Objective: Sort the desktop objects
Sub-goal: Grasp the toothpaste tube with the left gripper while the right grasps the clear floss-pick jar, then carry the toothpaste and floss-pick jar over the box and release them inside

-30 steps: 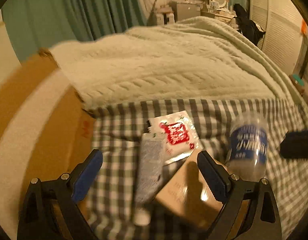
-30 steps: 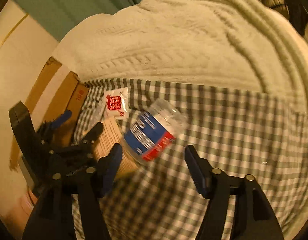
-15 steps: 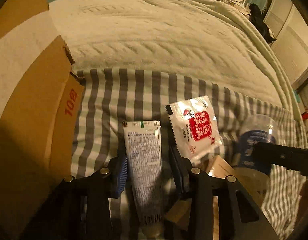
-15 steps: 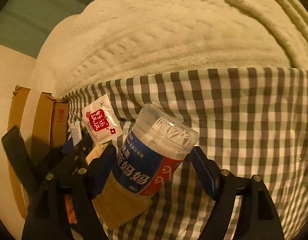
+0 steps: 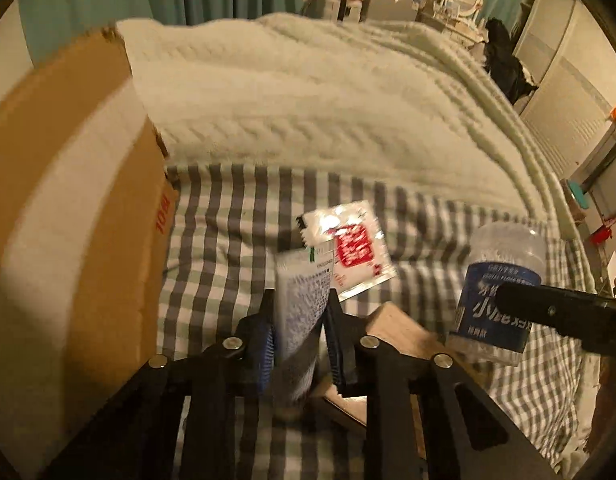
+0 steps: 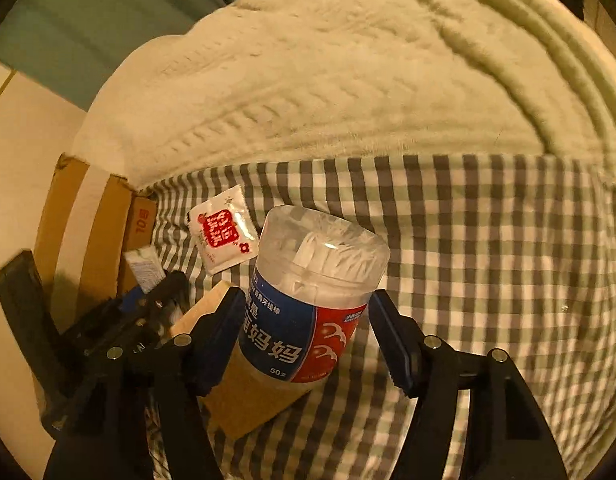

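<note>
A cream knitted blanket (image 5: 308, 112) covers most of the bed, and a checked sheet (image 6: 488, 240) lies in front of it. A cardboard box (image 5: 80, 216) stands at the sheet's left edge. On the sheet near the box lies a flat brown carton (image 6: 244, 396).

A clear jar of floss picks (image 6: 312, 292) leans on the carton, away from the box. The right gripper (image 6: 308, 340) straddles its label; the jaws are closing, the left pad at the jar's side, the right pad not yet touching. The jar looks light, stiff and smooth, so it could slip; the labelled middle is the best hold, below the thin lid.

The left gripper (image 5: 300, 332), between box and jar, is closing on a soft white tube (image 5: 302, 300), pads pressing its sides. It will dent, so hold the body gently.

A red-and-white sachet (image 5: 348, 248) lies flat beyond the tube.
</note>
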Tool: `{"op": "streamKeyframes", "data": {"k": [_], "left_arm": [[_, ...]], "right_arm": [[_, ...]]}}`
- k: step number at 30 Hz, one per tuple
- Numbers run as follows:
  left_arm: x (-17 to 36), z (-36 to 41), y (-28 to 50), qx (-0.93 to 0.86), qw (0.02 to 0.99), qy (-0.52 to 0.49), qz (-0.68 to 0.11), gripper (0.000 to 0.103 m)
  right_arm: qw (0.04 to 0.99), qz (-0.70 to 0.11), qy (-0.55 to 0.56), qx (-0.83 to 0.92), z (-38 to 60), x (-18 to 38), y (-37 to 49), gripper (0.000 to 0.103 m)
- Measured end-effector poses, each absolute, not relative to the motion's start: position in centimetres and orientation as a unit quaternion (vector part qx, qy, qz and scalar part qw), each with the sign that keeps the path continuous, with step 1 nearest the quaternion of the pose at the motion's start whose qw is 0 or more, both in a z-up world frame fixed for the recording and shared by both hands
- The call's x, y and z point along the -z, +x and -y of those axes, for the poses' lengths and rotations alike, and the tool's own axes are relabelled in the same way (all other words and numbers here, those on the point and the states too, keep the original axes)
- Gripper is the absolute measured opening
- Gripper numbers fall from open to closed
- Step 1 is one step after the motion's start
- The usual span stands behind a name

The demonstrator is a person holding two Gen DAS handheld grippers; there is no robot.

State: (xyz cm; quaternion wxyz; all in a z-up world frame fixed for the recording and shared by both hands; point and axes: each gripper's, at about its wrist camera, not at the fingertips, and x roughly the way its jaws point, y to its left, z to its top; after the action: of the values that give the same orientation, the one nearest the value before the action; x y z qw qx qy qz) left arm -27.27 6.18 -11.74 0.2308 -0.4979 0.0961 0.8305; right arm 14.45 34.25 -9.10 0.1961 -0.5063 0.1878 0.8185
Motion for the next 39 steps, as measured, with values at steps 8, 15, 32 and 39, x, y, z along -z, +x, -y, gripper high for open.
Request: {"op": "streamKeyframes", "data": {"k": [8,15,32,39], "left_arm": [[7.3,-6.0,-24.2,-0.858,0.253,-0.432,-0.116,0.012],[3.8,-3.7,-22.5,-0.866,0.266,-0.417,-0.075,0.012],[-7.9,8.7,-22.9,-0.928,0.203,-0.312,-0.022,0.012],[-3.3,13.9,-26.4,-0.921,0.124,-0.370,0.006,0.012]], "right_arm": [[0.193,-0.142,-0.481,-0.844,-31.3,5.9,17.1,0.061],[0.165,-0.131,-0.454,-0.866,-28.3,3.1,18.3,0.059],[-0.012,-0.165,-0.417,-0.894,-15.5,-2.5,13.6,0.058],[-0.061,-0.104,-0.421,-0.899,-9.7,-1.1,7.2,0.045]]}}
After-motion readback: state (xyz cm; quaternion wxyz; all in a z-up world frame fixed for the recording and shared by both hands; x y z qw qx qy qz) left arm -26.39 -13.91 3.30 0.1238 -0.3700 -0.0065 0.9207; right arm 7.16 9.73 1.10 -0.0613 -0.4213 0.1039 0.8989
